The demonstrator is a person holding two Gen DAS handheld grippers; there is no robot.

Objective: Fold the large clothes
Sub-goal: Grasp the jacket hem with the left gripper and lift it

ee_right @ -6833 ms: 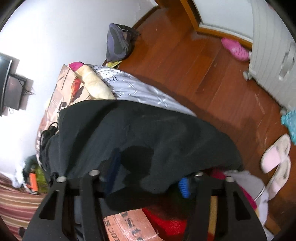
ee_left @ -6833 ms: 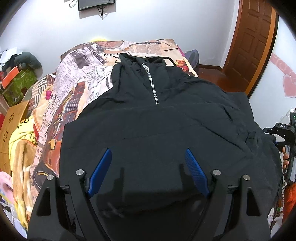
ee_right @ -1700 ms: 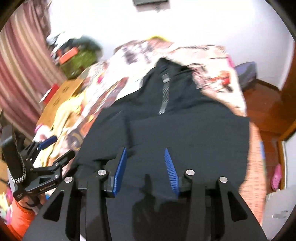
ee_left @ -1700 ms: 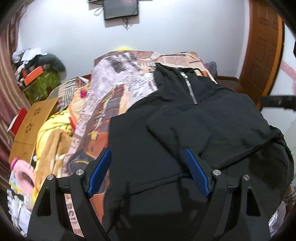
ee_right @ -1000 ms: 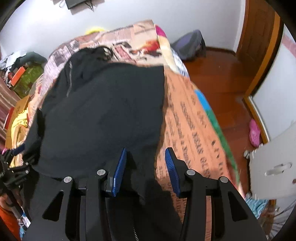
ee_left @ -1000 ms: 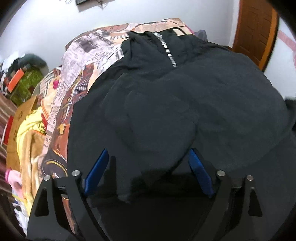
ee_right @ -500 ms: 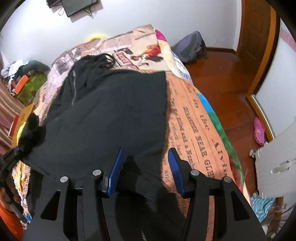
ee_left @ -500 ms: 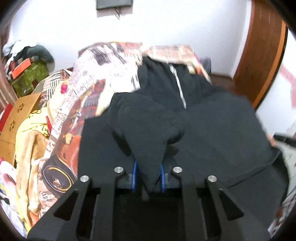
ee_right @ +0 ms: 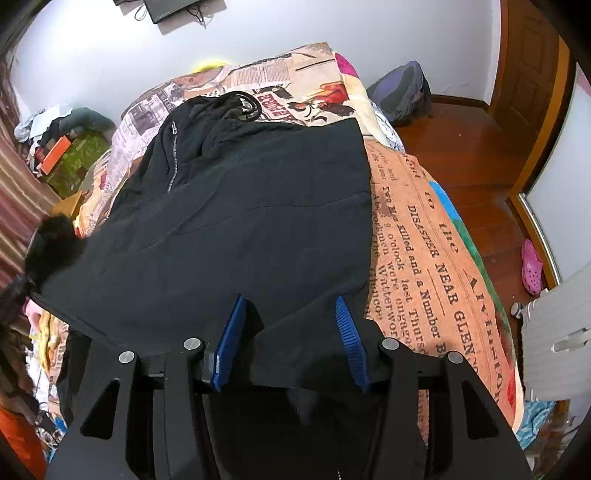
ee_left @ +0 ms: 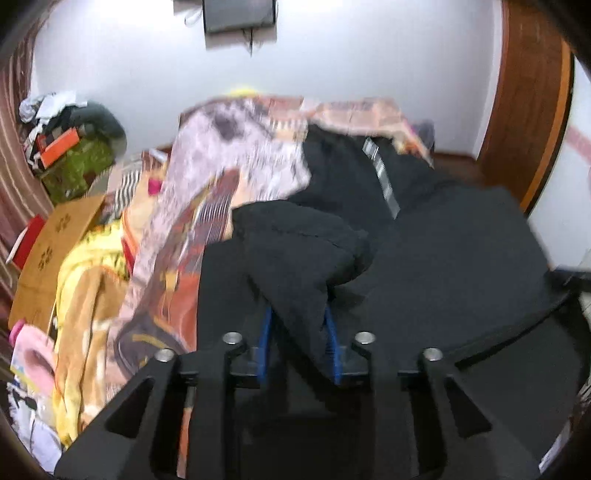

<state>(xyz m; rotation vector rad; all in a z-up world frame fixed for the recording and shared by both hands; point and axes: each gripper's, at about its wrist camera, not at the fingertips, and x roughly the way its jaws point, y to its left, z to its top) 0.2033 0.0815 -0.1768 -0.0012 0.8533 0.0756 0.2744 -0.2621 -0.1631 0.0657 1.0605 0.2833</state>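
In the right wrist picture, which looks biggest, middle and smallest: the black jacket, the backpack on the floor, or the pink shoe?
As they look in that view:
1. black jacket, by far the biggest
2. backpack
3. pink shoe, the smallest
The jacket lies nearest the camera, so it looks extra large.

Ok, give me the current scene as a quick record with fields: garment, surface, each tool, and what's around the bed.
garment: black zip jacket spread on the bed, zipper toward the far end
surface: bed with newspaper-print cover
left tool: a bunched fold of the jacket, likely a sleeve, sits between its blue pads; jaws have just been opening; picture blurred
right tool: open, over the jacket's near hem, pads not pressing
beside bed: backpack on the wood floor, pink shoe, cardboard box
wall: dark screen mounted above the bed
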